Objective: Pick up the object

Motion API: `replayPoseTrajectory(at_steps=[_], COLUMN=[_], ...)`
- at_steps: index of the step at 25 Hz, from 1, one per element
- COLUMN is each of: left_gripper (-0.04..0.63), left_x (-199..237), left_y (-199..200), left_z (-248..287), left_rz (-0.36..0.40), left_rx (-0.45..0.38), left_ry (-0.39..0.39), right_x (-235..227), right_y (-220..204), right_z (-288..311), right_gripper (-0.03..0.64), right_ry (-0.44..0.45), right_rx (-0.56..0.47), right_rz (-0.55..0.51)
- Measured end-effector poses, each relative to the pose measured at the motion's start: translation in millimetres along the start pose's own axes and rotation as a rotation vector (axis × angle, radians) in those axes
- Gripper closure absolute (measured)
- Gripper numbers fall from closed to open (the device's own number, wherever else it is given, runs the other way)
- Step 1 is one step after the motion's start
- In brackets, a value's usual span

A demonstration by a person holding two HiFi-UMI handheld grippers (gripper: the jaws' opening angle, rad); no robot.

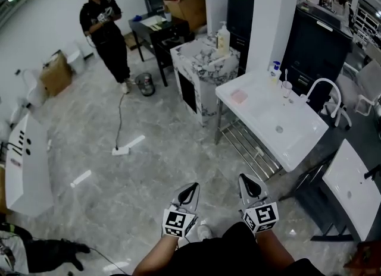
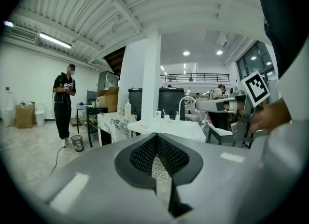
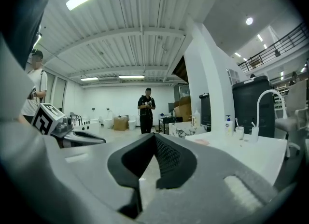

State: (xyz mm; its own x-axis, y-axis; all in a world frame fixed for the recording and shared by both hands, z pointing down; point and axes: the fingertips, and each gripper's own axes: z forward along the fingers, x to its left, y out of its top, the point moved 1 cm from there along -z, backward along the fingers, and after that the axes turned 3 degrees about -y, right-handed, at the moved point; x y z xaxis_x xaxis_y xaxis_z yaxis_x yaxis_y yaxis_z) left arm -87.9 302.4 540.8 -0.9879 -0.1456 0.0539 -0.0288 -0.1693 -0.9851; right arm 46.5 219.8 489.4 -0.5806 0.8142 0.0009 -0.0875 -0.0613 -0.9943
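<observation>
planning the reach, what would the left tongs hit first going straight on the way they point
Probably the white sink: it sits dead ahead of the shut left tongs, open floor in between, though depth is unclear.

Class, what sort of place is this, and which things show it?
Probably an indoor workshop hall with a mock washroom: a white rectangular washbasin on a metal stand, a marble-patterned cabinet, brown cardboard boxes.
</observation>
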Motion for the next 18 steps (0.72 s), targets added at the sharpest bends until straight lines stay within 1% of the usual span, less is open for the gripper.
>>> replayPoseTrajectory(at_steps=[3,6,10,18], left_gripper=[0.577,0.577,0.577,0.577], left_x=[9.9,14.8,22.2,47.7], left_y=[2.5,-0.4,-4.7,15.9], left_z=[2.2,8.5,26.2,78.0], left_rz=[-0.012,-0.013,-0.021,-0.012], left_rx=[-0.01,-0.007,0.018,0.016], left_ry=[-0.003,-0.008,-0.012,0.018], right_x=[1.0,-2.7,-14.3,-47.1], right_y=[0.7,-1.9,-6.8,5.0], right_z=[9.7,15.9,32.5,77.3], right_gripper=[0.615,0.615,0.615,0.615], right_ry=[-0.005,-0.01,-0.009,0.01], right_rx=[0.013,0.008,0.011,0.006], right_rz=[-0.034,-0.027,-0.011,-0.019])
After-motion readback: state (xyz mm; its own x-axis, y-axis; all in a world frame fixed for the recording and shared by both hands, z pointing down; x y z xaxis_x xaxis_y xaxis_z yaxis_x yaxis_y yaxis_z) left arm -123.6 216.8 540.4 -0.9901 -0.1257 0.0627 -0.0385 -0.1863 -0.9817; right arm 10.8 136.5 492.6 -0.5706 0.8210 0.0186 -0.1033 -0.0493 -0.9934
